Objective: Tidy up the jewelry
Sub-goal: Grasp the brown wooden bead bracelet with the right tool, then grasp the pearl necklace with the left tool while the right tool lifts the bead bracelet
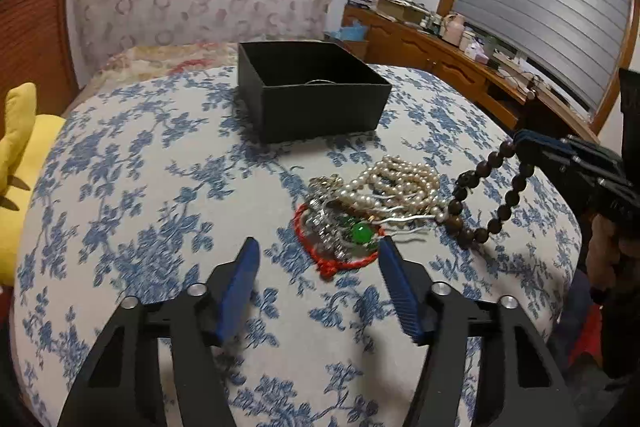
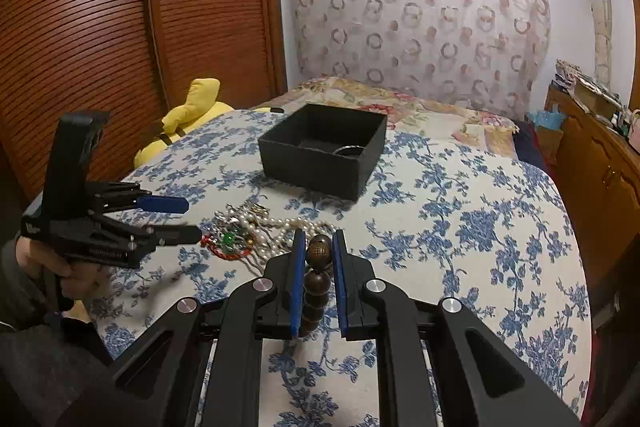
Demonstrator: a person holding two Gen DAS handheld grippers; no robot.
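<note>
A pile of jewelry lies on the blue-flowered bedspread: a pearl necklace (image 1: pixel 400 183), a red cord bracelet (image 1: pixel 320 259) with a green stone (image 1: pixel 362 233) and silver pieces. My left gripper (image 1: pixel 316 253) is open, its fingers on either side of the red cord bracelet. My right gripper (image 2: pixel 317 247) is shut on a brown wooden bead bracelet (image 2: pixel 318 251), which hangs as a loop in the left wrist view (image 1: pixel 484 195), its lower end touching the bedspread. An open black box (image 1: pixel 308 87) stands beyond the pile; a metal ring (image 2: pixel 350 149) lies inside it.
A yellow plush toy (image 2: pixel 192 115) lies at the bed's left edge by a wooden louvered wardrobe (image 2: pixel 120 27). A cluttered wooden dresser (image 1: pixel 440 55) runs along the right side. A patterned curtain (image 2: pixel 420 19) hangs behind the bed.
</note>
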